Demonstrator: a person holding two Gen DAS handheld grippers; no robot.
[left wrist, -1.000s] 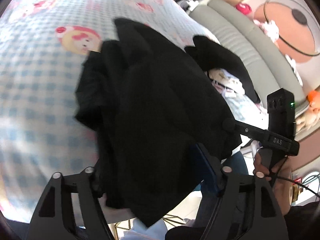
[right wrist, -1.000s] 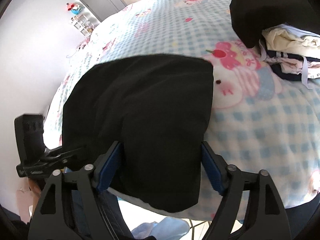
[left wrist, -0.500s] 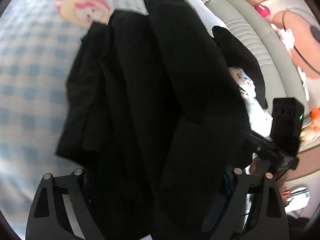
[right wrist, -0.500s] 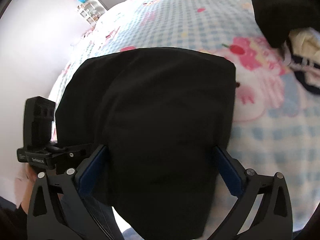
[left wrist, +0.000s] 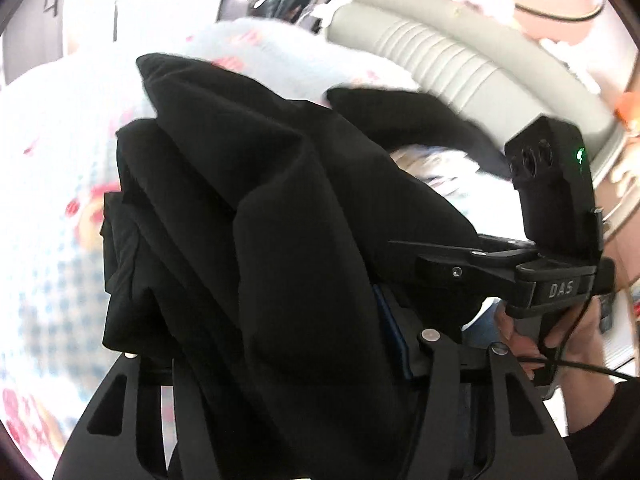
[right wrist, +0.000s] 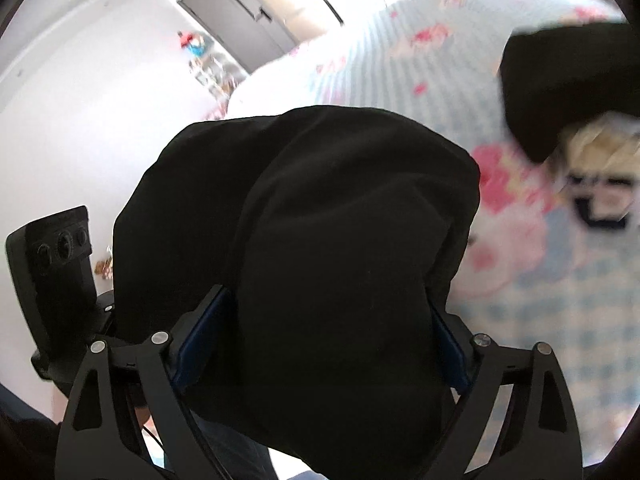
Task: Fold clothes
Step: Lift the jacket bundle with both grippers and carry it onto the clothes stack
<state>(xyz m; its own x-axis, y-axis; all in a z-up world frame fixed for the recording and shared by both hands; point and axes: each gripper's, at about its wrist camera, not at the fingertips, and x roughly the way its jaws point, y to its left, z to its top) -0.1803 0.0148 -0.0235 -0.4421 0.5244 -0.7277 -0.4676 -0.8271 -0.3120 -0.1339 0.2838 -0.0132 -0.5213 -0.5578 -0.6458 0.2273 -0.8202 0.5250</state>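
A bulky folded black garment (left wrist: 280, 200) (right wrist: 340, 220) hangs lifted above the bed, carried between both grippers. My left gripper (left wrist: 276, 340) is closing on its near left edge, and the thick cloth fills the jaws and hides the left finger. My right gripper (right wrist: 324, 340) is closing too, with its blue pads (right wrist: 200, 340) pressed against the bundle's two sides. The right gripper's camera housing (left wrist: 552, 184) shows in the left wrist view, held by a hand (left wrist: 560, 332). The left one's housing (right wrist: 52, 256) shows at the left of the right wrist view.
The bed's blue-checked cartoon sheet (right wrist: 560, 300) lies below. A pile of clothes topped by a black piece (right wrist: 560, 80) (left wrist: 400, 112) sits at the far right over cream garments (right wrist: 600, 144). A grey padded headboard (left wrist: 440, 52) and a door (right wrist: 240, 28) stand beyond.
Both grippers have risen with the black garment, which has come up off the sheet. The views now take in more of the room. The left jaws stand narrower than before.
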